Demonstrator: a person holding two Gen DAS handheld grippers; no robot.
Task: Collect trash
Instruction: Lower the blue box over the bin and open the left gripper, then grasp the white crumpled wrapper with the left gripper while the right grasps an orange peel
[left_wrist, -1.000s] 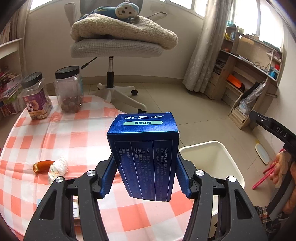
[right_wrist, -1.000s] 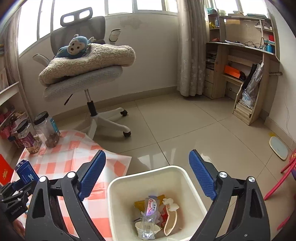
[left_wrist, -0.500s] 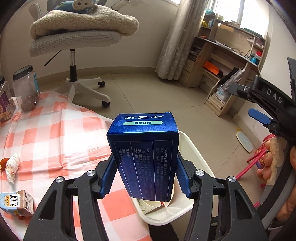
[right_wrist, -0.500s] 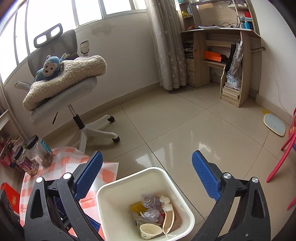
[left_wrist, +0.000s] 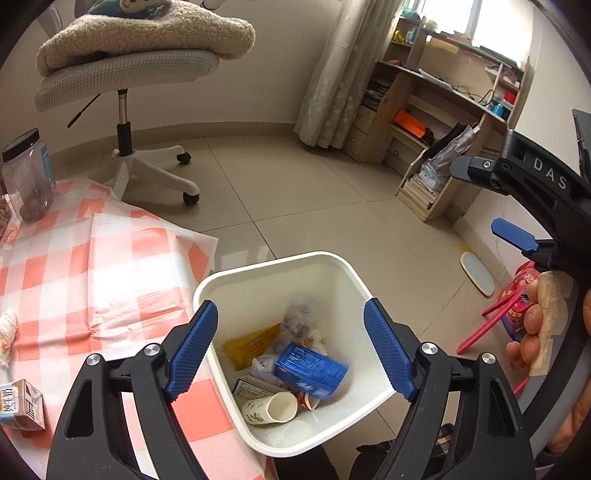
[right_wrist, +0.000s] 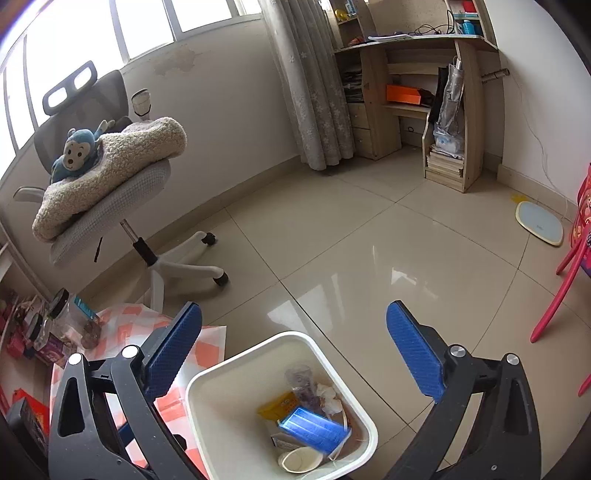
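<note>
Left gripper (left_wrist: 290, 349) hangs over the white bin (left_wrist: 343, 266), jaws opening, nothing betw. them. The blue box (left_wrist: 312, 370) lies inside the bin on top of other trash, near a paper cup (left_wrist: 271, 408). Right gripper (right_wrist: 293, 350) is spread wide and opening too, empty, above the same bin. Bin stands on a beige tile floor (right_wrist: 332, 236), just beside the table w/ red-white check cloth (left_wrist: 110, 266). An office chair (right_wrist: 110, 192) w/ a fleece blanket stands near the wall.

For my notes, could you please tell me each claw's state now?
Left claw: opening, empty; blue box lies in the bin.
Right claw: opening, empty.
</note>
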